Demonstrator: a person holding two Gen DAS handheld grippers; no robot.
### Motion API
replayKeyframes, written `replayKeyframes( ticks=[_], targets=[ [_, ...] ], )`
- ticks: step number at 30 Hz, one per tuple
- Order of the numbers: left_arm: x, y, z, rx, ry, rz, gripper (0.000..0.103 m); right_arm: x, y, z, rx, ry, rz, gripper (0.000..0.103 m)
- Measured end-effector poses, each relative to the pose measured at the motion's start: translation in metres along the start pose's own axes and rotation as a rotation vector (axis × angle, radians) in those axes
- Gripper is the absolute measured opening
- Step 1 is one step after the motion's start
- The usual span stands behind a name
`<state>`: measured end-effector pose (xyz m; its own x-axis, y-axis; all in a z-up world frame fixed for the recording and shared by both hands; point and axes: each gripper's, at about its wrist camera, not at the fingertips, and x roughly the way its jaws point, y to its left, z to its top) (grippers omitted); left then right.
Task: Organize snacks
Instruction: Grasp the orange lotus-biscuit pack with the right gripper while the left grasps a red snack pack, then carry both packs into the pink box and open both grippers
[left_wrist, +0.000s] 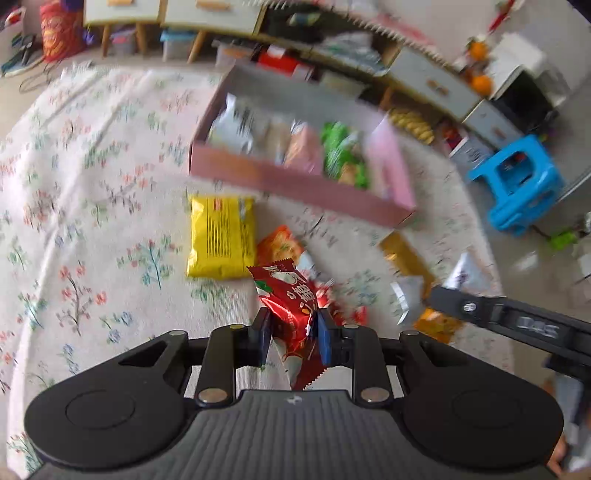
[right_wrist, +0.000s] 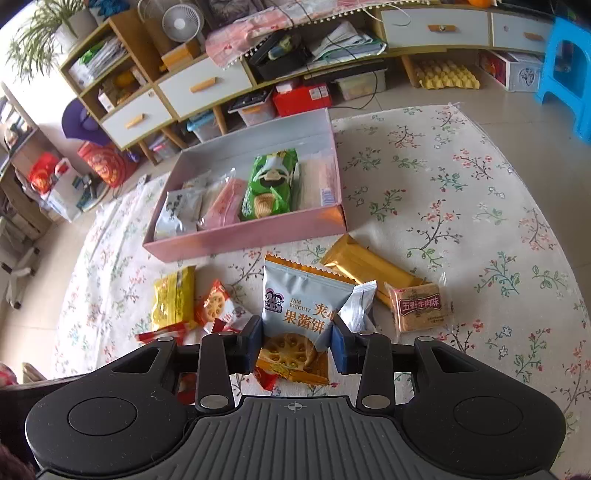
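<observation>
We read "JAM BISCUIT" and "果酱饼" on the grey biscuit packet (right_wrist: 299, 306) at the near edge of the floral cloth. The clear-wrapped cracker pack (right_wrist: 419, 306) to its right reads "五谷牛肉酥". Other print is too blurred.

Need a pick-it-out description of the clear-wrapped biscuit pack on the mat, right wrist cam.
Start at the pink box on the floral mat. In front of its right corner lies a gold bar pack; the clear-wrapped biscuit pack touches that bar's near end. It alone is see-through, with a dark red label.
</observation>
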<state>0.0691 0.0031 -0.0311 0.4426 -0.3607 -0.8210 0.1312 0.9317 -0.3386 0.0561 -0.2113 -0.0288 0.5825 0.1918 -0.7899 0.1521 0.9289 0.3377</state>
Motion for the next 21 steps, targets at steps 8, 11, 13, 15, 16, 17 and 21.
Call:
replayKeyframes(
  ticks=[8, 11, 13, 15, 16, 17, 21],
  targets=[
    [-0.026, 0.025, 0.023, -0.071, -0.135, 0.001, 0.023, -0.003, -0.006, 0.003, 0.029, -0.013, 0.001, 0.037],
    [-0.026, 0.033, 0.027, -0.101, -0.147, -0.001, 0.023, -0.003, -0.005, 0.003, 0.027, -0.015, -0.002, 0.037],
    [-0.026, 0.033, 0.028, -0.1, -0.158, 0.005, 0.023, -0.003, -0.004, 0.004, 0.026, -0.015, -0.003, 0.037],
    [-0.026, 0.032, 0.028, -0.089, -0.169, 0.013, 0.023, -0.003, -0.004, 0.005, 0.025, -0.018, -0.005, 0.037],
    [-0.027, 0.032, 0.029, -0.083, -0.174, 0.015, 0.023, -0.003, -0.004, 0.005, 0.023, -0.021, -0.008, 0.037],
    [-0.027, 0.031, 0.029, -0.079, -0.179, 0.018, 0.023, -0.003, -0.003, 0.005, 0.022, -0.023, -0.013, 0.037],
    [-0.025, 0.028, 0.034, -0.069, -0.198, 0.019, 0.023, -0.001, -0.004, 0.011, 0.03, -0.035, -0.032, 0.037]
  ],
)
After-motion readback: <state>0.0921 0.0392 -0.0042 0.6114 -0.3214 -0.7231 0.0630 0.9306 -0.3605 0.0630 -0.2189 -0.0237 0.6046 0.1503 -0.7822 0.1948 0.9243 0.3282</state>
